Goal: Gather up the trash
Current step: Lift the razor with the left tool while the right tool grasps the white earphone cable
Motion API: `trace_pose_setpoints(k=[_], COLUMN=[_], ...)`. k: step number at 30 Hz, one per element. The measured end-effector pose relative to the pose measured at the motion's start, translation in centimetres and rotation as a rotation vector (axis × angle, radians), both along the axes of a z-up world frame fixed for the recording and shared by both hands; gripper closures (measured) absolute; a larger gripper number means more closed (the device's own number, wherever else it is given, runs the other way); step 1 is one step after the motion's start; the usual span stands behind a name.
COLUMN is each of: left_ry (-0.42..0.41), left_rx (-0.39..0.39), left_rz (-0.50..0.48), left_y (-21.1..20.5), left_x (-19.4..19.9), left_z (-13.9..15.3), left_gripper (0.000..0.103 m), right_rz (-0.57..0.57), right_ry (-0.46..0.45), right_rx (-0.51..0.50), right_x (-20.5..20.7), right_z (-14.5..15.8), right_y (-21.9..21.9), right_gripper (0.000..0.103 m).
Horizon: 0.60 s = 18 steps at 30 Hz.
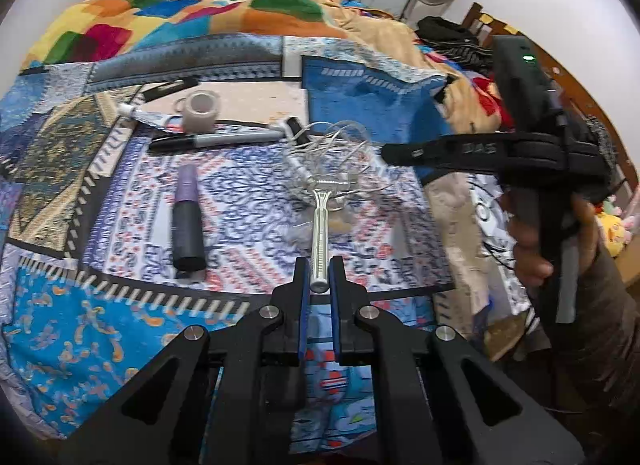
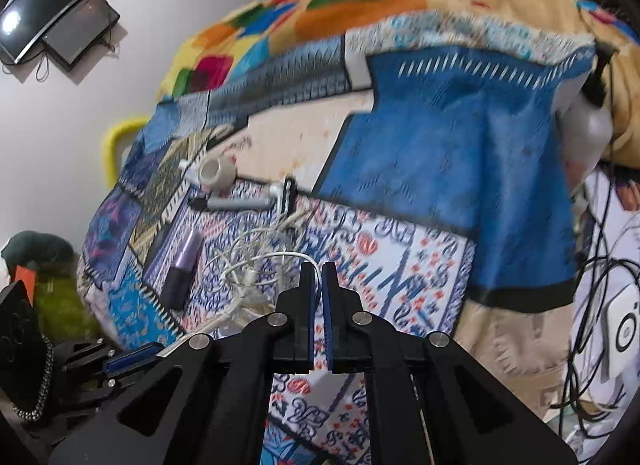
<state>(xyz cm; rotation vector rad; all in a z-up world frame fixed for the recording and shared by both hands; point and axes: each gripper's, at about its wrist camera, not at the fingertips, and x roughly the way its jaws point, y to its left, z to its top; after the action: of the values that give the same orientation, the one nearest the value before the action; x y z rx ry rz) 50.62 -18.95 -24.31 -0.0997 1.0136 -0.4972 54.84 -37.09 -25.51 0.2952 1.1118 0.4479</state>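
Gripping the near end of a clear, silvery razor [image 1: 320,241], the left gripper [image 1: 319,277] has its blue-padded jaws clenched on the handle, which runs straight ahead over the patterned bedspread [image 1: 120,329]. The razor's head lies in a tangle of white cable [image 1: 332,157] further out. Left of the razor lies a purple-and-black tube [image 1: 187,217]; beyond it a grey marker [image 1: 216,141] and a tape roll [image 1: 202,111]. At right, a hand [image 1: 556,241] holds the right gripper [image 1: 394,153] raised, fingers pointing left toward the cable. In the right wrist view, the right gripper [image 2: 319,269] is clenched, a loop of cable [image 2: 276,265] curving between its fingertips.
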Motion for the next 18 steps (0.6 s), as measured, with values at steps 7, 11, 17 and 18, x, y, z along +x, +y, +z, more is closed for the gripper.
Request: trace_pose_setpoints(k=[7,11,17,18], left_ry=[-0.038,-0.045,-0.106,-0.116], left_rx=[0.02,0.039,0.108,0.118], left_rz=[-0.045,-0.034,0.077,0.112], left_y=[-1.2,-0.1,3.0,3.8], left_x=[-1.7,-3.1,-4.8,-4.9], left_z=[1.5,2.4,4.4,4.7], left_gripper=[0.095,0.095,0.095,0.095], right_rz=[0.047,0.038,0.061,0.073], right_ry=[-0.025,-0.051,-0.08,-0.086], right_rx=[-0.029,-0.094,-0.133,-0.141], right_x=[-0.6,-0.5,-1.0,-1.3], right_z=[0.8,1.4,2.2,2.3], right_y=[1.3,1.7,2.2,2.4], right_gripper=[0.098,0.098,0.097,0.097])
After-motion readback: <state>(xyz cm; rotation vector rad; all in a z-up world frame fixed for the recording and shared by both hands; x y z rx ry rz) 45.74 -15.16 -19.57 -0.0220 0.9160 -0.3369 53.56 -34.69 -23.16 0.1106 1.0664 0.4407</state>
